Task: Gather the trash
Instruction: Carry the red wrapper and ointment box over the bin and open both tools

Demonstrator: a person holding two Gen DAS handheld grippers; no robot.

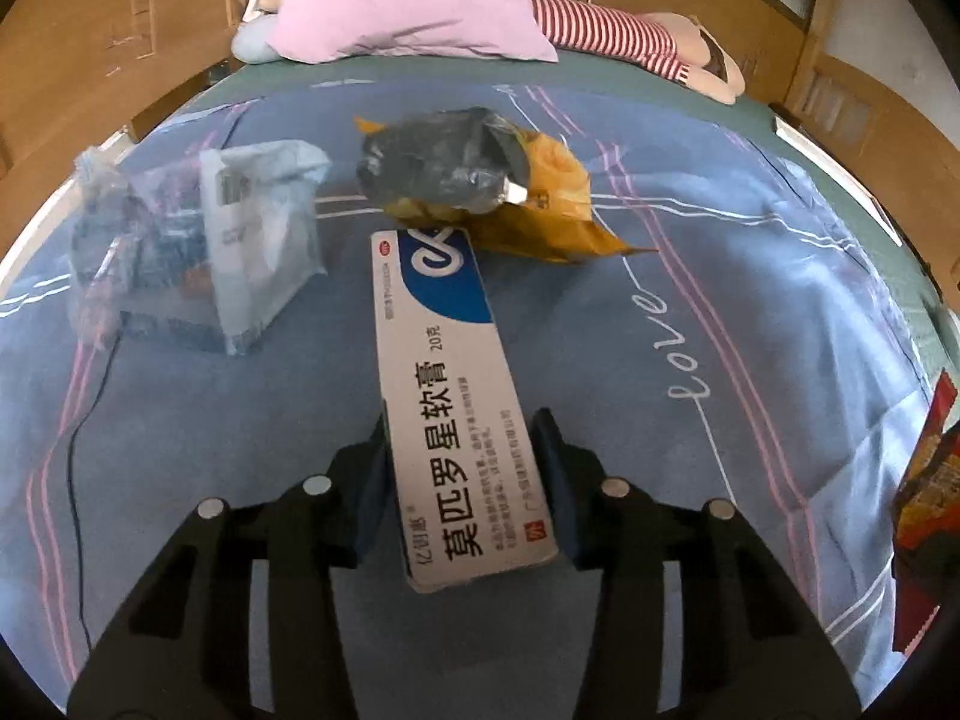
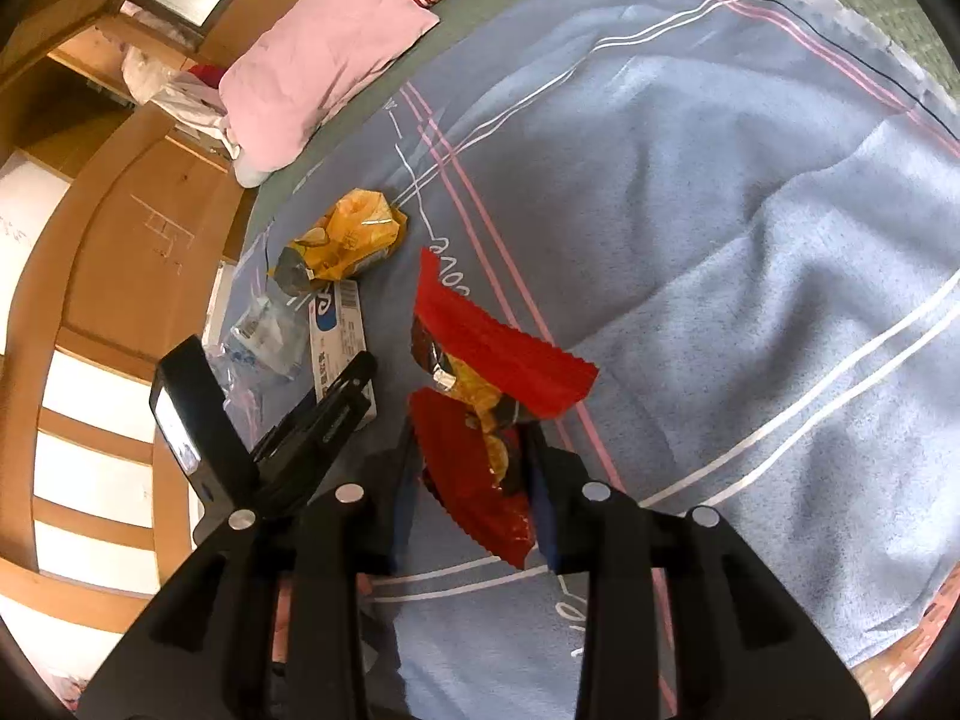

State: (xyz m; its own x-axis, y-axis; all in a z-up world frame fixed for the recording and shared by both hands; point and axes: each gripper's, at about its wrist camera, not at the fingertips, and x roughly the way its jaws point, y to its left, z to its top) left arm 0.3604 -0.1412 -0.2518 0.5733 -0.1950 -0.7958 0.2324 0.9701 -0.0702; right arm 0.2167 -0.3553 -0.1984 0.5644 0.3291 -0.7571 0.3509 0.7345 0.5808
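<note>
My left gripper (image 1: pixel 459 429) is shut on a long white and blue ointment box (image 1: pixel 444 384), holding its near end; the box points away over the bed. The box also shows in the right wrist view (image 2: pixel 339 330), with the left gripper (image 2: pixel 336 396) on it. My right gripper (image 2: pixel 471 441) is shut on a red snack wrapper (image 2: pixel 498 360) that sticks up between the fingers. A crumpled yellow and dark snack bag (image 1: pixel 474 180) lies beyond the box. A clear plastic bag (image 1: pixel 204 246) lies to its left.
All this is on a bed with a blue-grey blanket (image 1: pixel 720 300) with pink and white stripes. A pink pillow (image 1: pixel 408 0) and a striped plush doll (image 1: pixel 624 36) lie at the head. Wooden bed frame (image 2: pixel 138 252) on the left side. The red wrapper shows at the left view's right edge (image 1: pixel 924 480).
</note>
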